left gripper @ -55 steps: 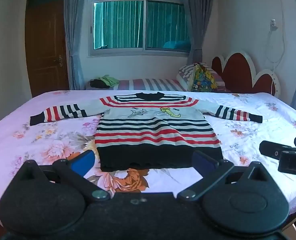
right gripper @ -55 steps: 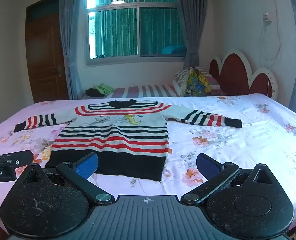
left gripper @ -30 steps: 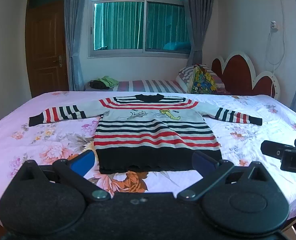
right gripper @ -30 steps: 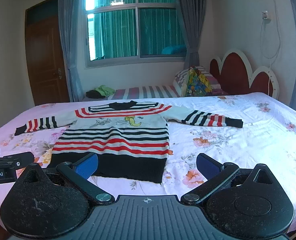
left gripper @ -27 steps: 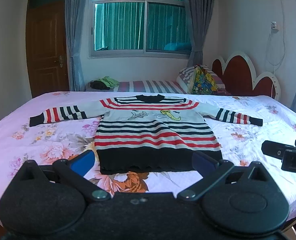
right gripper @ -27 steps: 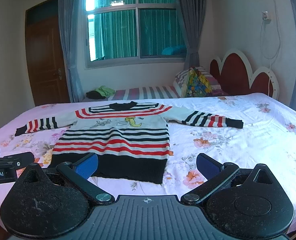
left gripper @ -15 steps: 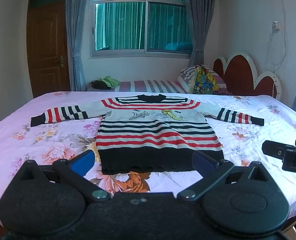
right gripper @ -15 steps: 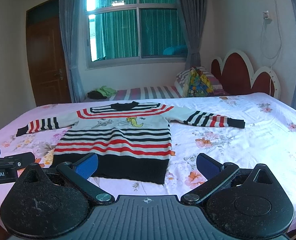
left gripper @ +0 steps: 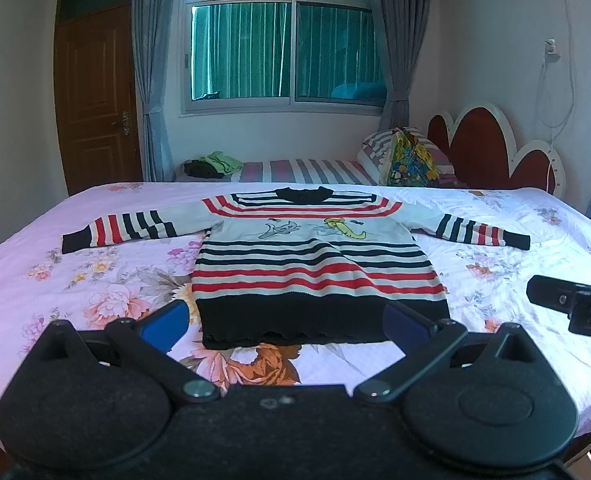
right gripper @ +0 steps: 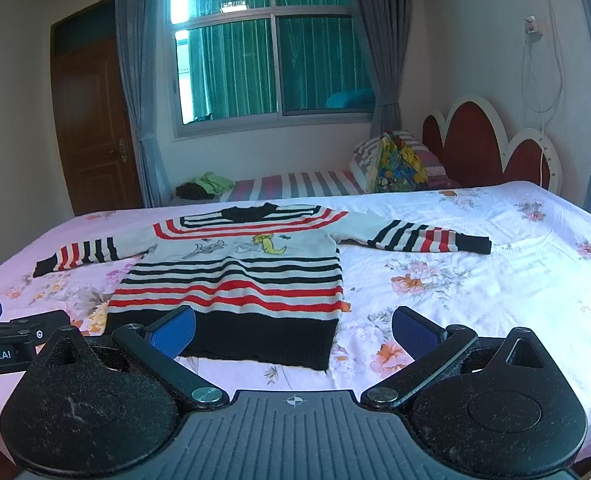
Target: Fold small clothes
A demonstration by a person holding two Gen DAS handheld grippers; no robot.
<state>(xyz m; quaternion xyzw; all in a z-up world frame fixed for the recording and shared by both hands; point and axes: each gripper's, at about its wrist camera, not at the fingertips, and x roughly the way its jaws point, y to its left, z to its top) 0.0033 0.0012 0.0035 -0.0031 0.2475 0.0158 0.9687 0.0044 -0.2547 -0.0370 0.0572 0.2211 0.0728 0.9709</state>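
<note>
Sweater's [left gripper: 319, 276] small chest motif, perhaps cartoon animals, too small to tell.

Floral-sheeted bed [left gripper: 95, 280] carries striped sweater [left gripper: 315, 264], spread flat, sleeves out.

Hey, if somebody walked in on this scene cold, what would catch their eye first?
The striped sweater spread flat in the middle of the floral bedsheet, sleeves stretched out to both sides, black hem nearest the cameras. Both grippers, left and right, are open and empty just short of that hem. Behind, a red scalloped headboard stands out at the right.
</note>
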